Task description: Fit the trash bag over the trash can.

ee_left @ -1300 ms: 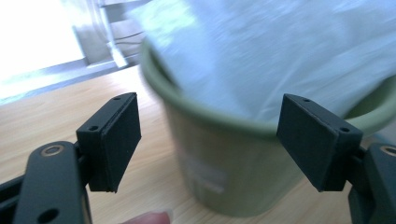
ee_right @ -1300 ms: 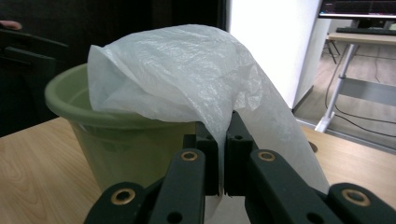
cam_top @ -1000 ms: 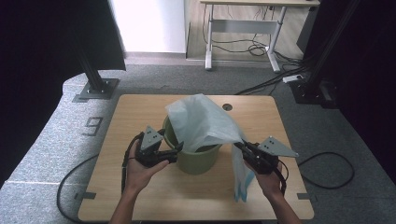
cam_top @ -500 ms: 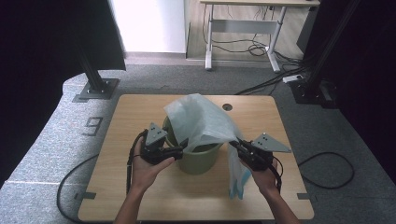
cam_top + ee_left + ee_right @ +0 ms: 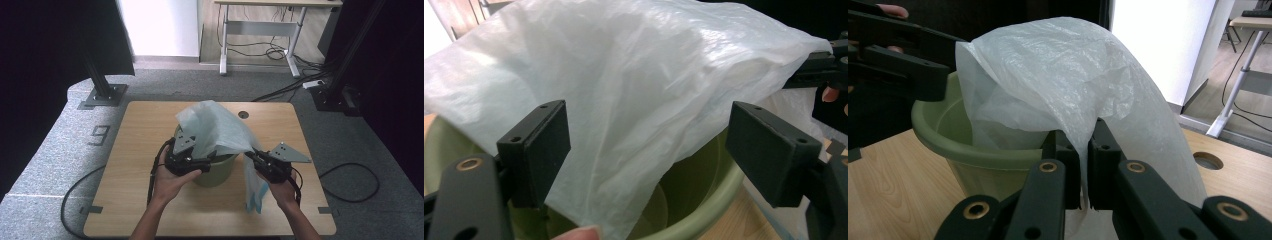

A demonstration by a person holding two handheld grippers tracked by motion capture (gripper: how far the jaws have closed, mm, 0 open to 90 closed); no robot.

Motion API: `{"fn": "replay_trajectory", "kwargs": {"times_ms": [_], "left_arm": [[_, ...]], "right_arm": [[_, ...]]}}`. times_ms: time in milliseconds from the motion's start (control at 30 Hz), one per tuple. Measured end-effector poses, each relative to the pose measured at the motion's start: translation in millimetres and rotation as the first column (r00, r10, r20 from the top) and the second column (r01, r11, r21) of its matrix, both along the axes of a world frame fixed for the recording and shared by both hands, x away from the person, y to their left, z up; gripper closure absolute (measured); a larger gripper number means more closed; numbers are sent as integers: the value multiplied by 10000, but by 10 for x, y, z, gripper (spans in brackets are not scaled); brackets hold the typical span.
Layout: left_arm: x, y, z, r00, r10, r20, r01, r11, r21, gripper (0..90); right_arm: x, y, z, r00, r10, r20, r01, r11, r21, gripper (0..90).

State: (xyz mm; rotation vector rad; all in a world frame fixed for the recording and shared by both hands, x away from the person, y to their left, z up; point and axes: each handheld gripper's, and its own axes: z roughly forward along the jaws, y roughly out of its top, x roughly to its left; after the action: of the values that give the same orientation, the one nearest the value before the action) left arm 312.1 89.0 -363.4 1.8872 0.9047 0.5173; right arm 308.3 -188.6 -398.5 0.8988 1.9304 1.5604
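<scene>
One thin translucent white plastic bag (image 5: 220, 131) draped crumpled over my round green plastic bucket (image 5: 218, 171) mid-worktop, my right gripper (image 5: 253, 159) pinching its edge, my left gripper (image 5: 206, 163) spread wide.

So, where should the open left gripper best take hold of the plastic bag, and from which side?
Probably the loose bag edge hanging inside the green bin's rim, approached from the left gripper side. It hangs free between the open jaws; the right gripper already pinches the opposite edge.

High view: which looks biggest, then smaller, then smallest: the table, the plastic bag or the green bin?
1. Table
2. Plastic bag
3. Green bin, though the bag hides much of it, so that place is less sure.
</scene>
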Motion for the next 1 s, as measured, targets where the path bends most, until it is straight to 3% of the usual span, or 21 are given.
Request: {"fn": "replay_trajectory", "kwargs": {"times_ms": [100, 167, 333, 500, 567, 667, 867, 1000], "left_arm": [[25, -50, -11, 9999, 125, 22, -125, 9999, 61, 233], [42, -66, -14, 9991, 387, 148, -388, 9992, 23, 315], [92, -104, -27, 9987, 501, 45, -502, 9986, 191, 471], [113, -91, -14, 9998, 131, -116, -131, 9999, 4, 706], [111, -103, -15, 9999, 16, -126, -15, 9999, 120, 754], [116, -110, -20, 9998, -111, -163, 114, 9998, 190, 796], [145, -72, -16, 9995, -98, -306, 102, 9999, 126, 864], [149, -65, -15, 9992, -89, -398, 91, 9999, 52, 871]], "right_arm": [[-1, 5, -7, 10000, 48, -10, -48, 10000, -3, 845], [-4, 4, -16, 10000, 68, -70, -67, 10000, 51, 843], [-12, -7, -30, 9998, 188, -113, -185, 9996, 226, 836], [-33, -11, -28, 9993, 359, -131, -355, 9990, 256, 816], [-43, -8, -30, 9989, 439, -146, -435, 9987, 255, 800], [-67, 3, -56, 9989, 450, -99, -447, 9986, 281, 678], [-253, 12, -249, 9994, -326, 72, 324, 9992, 243, 360], [-376, 15, -414, 9981, -570, -220, 572, 9983, 94, 286]]}}
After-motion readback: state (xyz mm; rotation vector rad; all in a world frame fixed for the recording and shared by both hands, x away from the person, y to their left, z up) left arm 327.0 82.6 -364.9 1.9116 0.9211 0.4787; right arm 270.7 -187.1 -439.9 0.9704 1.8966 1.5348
